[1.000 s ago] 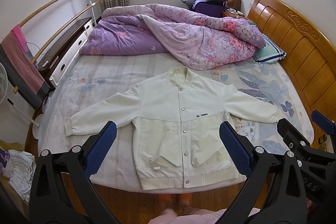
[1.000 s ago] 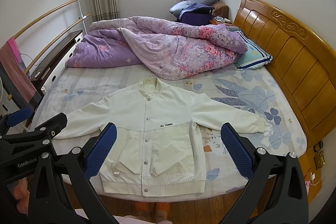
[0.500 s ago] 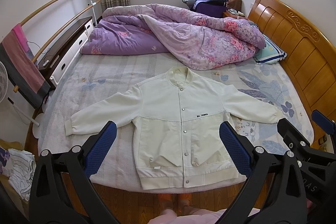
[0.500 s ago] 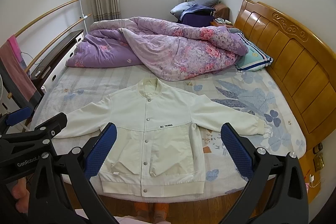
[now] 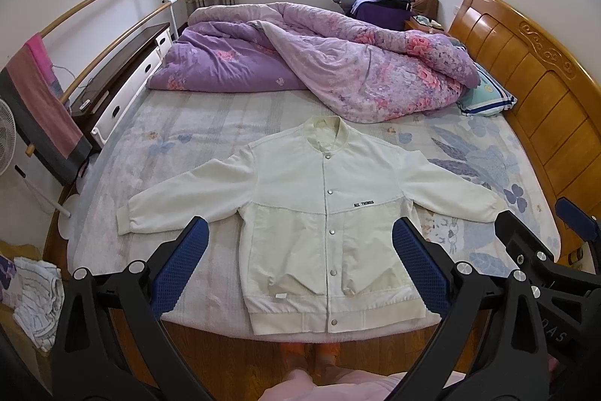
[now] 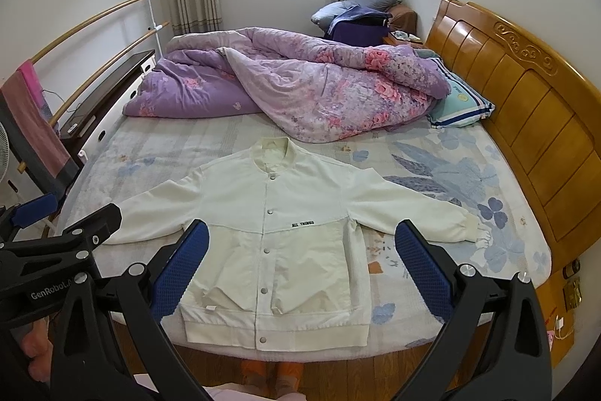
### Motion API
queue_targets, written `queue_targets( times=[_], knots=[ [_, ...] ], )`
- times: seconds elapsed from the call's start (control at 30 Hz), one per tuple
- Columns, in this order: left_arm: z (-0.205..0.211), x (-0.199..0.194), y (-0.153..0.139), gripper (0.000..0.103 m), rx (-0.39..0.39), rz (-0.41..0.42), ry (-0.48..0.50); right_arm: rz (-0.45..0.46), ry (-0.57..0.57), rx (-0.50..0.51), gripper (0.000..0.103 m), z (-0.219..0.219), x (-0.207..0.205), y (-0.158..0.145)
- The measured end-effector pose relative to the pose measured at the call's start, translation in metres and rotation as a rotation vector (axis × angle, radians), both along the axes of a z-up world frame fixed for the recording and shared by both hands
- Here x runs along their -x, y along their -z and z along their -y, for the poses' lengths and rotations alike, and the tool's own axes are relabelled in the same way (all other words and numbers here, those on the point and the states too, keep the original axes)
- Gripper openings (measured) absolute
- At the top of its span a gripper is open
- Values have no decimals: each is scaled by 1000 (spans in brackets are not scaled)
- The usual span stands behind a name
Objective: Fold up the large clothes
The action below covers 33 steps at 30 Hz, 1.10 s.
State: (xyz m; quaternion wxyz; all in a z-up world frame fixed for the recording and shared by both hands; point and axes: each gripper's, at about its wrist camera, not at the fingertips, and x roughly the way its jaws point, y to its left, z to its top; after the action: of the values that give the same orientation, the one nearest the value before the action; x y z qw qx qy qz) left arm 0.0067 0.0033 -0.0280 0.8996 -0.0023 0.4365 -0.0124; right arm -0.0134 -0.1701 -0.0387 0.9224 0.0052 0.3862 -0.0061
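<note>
A cream snap-button jacket (image 5: pixel 323 209) (image 6: pixel 278 232) lies flat and face up on the bed, both sleeves spread out, hem at the near edge. My left gripper (image 5: pixel 298 262) hangs open above the jacket's lower half, blue pads wide apart, nothing between them. My right gripper (image 6: pixel 300 264) is open too, held above the hem area, empty. The right gripper's body shows at the right edge of the left wrist view; the left one's body shows at the left edge of the right wrist view.
A rumpled purple floral quilt (image 5: pixel 323 62) (image 6: pixel 300 85) covers the far half of the bed. A wooden headboard (image 5: pixel 533 70) (image 6: pixel 526 93) runs along the right. A pillow (image 6: pixel 458 104) lies by it. Rails and a dresser (image 5: pixel 124 77) stand left. The person's feet (image 5: pixel 311 352) are below the bed edge.
Both grippers have risen and drawn back a little; the jacket sits slightly lower and farther in each view. The jacket itself has not moved.
</note>
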Motion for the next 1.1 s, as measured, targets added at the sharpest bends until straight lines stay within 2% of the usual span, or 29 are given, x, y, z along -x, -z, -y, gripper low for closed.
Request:
queue_targets(
  times=[0.3, 0.73, 0.9, 1.1],
  knots=[
    [-15, 6, -1, 98, 7, -30, -81, -22, -93, -21, 96, -10, -12, 0],
    [-54, 20, 8, 98, 44, -85, -285, -75, -332, -70, 95, -43, -34, 13],
    [-84, 24, 14, 98, 107, -114, -365, -100, -410, -69, 95, -74, -43, 17],
    [-134, 17, 21, 98, 171, -93, -443, -136, -480, -48, 95, -120, -64, 25]
  ],
)
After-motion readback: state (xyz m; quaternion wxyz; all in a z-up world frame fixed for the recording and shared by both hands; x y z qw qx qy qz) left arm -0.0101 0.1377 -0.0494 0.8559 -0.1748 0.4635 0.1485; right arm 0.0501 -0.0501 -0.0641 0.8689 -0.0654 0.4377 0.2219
